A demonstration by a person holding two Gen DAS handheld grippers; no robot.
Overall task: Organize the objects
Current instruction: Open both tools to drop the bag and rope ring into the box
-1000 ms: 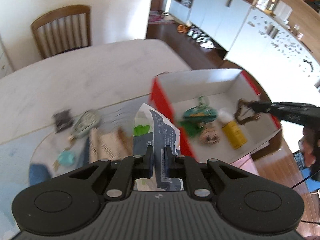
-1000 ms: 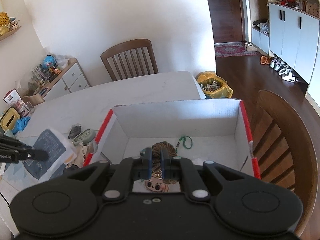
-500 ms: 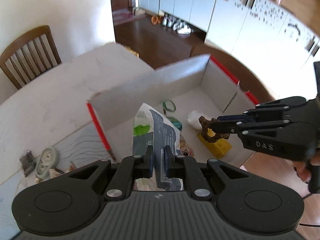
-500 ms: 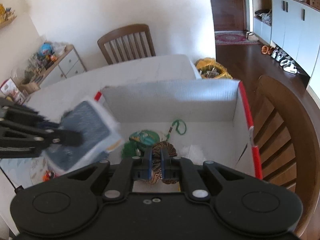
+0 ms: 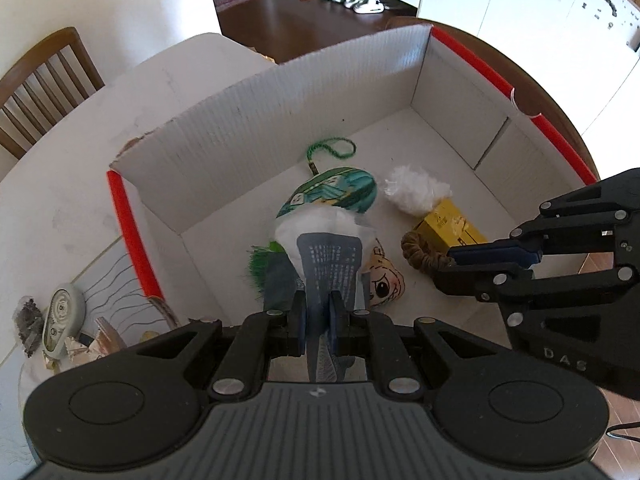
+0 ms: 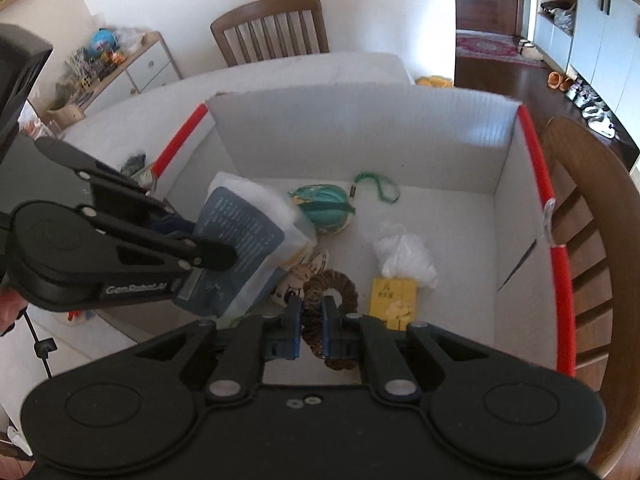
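Note:
My left gripper [image 5: 318, 312] is shut on a white and blue packet [image 5: 330, 256] and holds it over the open cardboard box [image 5: 256, 128] with red edges; the packet also shows in the right wrist view [image 6: 240, 240]. My right gripper [image 6: 311, 322] is shut on a brown scrunchie [image 6: 340, 292] and holds it inside the box, seen too in the left wrist view [image 5: 420, 252]. In the box lie a green plush charm [image 5: 340, 192], a yellow carton [image 5: 448, 224], white fluff [image 5: 416, 190] and a cartoon-face charm [image 5: 384, 280].
Left of the box, on the white table [image 5: 72, 184], lie a grey oval case [image 5: 62, 320], a dark small bag [image 5: 28, 320] and crumpled wrappers [image 5: 100, 340]. Wooden chairs stand behind the table [image 6: 272, 28] and right of the box [image 6: 592, 240].
My left gripper has carried the packet from the table side to over the box and lowered it inside. My right gripper has moved the scrunchie lower and closer to the box floor.

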